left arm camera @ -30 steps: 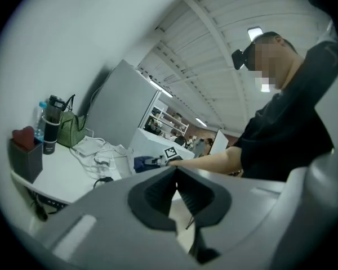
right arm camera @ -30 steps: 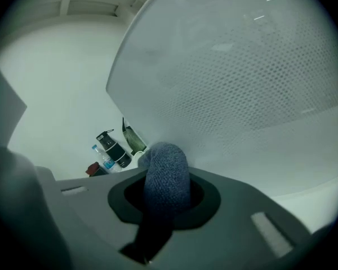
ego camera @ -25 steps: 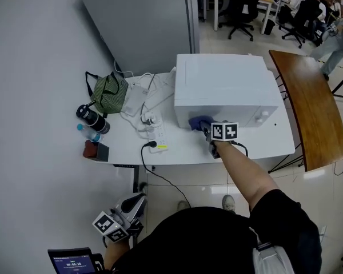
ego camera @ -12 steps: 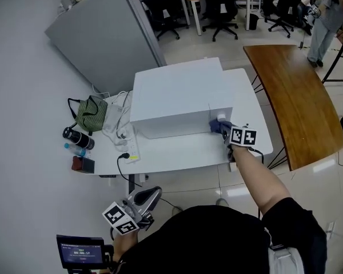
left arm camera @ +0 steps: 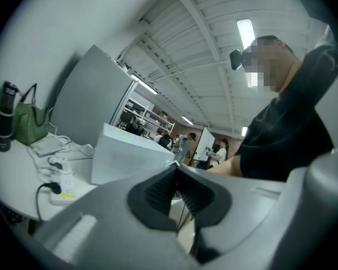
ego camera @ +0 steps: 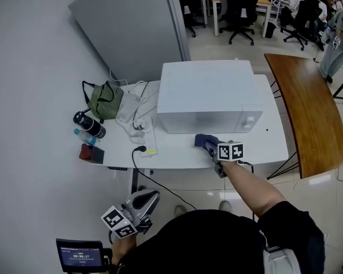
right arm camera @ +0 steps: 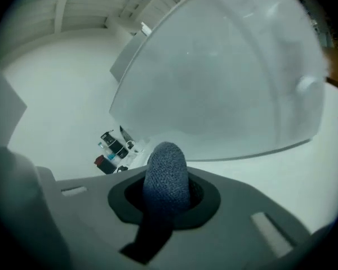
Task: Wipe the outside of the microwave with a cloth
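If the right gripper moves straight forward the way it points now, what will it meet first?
Probably the front of the microwave: the right gripper, shut on the blue cloth, points at it, so the cloth would touch first. Depth is unclear.

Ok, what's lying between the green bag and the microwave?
In the head view, loose white cables and a white power strip lie between the green bag and the microwave.

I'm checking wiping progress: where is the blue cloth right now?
Head view, centre: the blue cloth is clamped in the right gripper, above the white table just in front of the microwave.
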### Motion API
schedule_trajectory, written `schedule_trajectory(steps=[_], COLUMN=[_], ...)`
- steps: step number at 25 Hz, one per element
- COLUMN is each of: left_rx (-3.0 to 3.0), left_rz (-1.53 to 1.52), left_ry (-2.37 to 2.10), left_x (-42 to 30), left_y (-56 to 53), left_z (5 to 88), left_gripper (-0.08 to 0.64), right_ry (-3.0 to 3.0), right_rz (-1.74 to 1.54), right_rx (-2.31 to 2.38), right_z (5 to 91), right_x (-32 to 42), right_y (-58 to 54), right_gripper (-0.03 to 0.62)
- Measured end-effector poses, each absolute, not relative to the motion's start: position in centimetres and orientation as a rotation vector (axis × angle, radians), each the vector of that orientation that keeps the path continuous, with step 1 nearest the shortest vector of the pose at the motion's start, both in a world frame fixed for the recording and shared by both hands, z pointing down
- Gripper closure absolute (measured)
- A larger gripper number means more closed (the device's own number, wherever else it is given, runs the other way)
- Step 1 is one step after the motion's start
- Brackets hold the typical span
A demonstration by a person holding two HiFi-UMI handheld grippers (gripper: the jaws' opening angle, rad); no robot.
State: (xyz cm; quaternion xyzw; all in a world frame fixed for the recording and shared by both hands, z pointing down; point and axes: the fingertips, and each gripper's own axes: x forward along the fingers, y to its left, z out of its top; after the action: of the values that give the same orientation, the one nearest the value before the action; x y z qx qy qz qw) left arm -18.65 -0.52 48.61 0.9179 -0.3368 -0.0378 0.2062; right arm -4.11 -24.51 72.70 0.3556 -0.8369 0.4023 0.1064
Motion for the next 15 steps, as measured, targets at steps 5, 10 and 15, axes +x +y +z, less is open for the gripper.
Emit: schedule_trajectory(steps=[5,10,15], left_rx=[2.454,2.365,2.356], left_rz=[-0.086,-0.060,-0.029], left_ry=[-1.042,-1.130,-1.132], left_x=[-28.8,-34.6,-33.4], left_y=[2.7,4.7,4.4], left_z=[51.0,52.8,52.6], left_gripper=[0.557,0.557,0.557], right_ry=[-2.418,-2.391,-2.363], right_rz=[1.230,1.283,1.307], right_rx=[0.999,1.074,1.151], right_z=[76.4,78.2,78.6], right_x=[-17.2,-22.2,-18.5], right_y=[-26.9,-29.8,-31.2], right_gripper=[0.537,0.537,0.536])
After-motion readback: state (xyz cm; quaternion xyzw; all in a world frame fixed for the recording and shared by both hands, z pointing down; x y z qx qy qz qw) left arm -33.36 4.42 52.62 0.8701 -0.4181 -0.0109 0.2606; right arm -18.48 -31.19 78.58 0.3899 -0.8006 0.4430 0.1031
